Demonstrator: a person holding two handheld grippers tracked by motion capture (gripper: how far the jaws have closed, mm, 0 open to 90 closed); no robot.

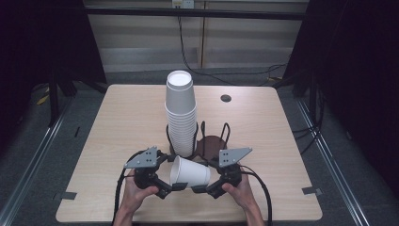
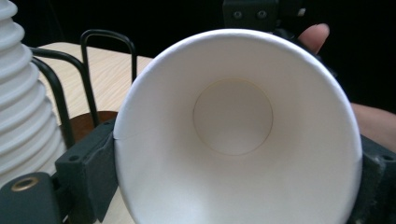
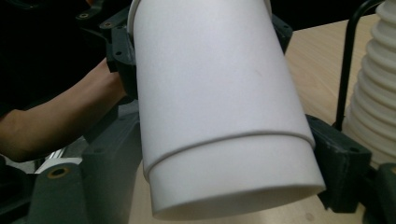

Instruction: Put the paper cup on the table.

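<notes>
a single white paper cup (image 1: 189, 173) lies on its side in the air just above the front part of the wooden counter (image 1: 117, 122), between the two claws. its long axis runs roughly level across the counter: the open mouth faces the person's left and the closed base faces the right, tilted slightly down toward the base.

the left claw (image 1: 170, 188) sits at the mouth end. in the left gripper view the camera looks straight into the cup (image 2: 233, 126), down to its round bottom, and the two black jaws stand against the rim on either side, pressing on it; the left claw grips the cup at the mouth. the left hand (image 1: 138, 194) holds this claw from below.

the right claw (image 1: 201, 189) sits at the base end. in the right gripper view the cup's base end (image 3: 219, 116) lies between the jaws, which flank it close on both sides; whether the pads press on it i cannot tell. the right hand (image 1: 241, 188) holds that claw.

just behind the cup stands a tall stack of white paper cups (image 1: 180, 113), upside down, in a black wire holder (image 1: 212, 136) on a dark round base.
</notes>
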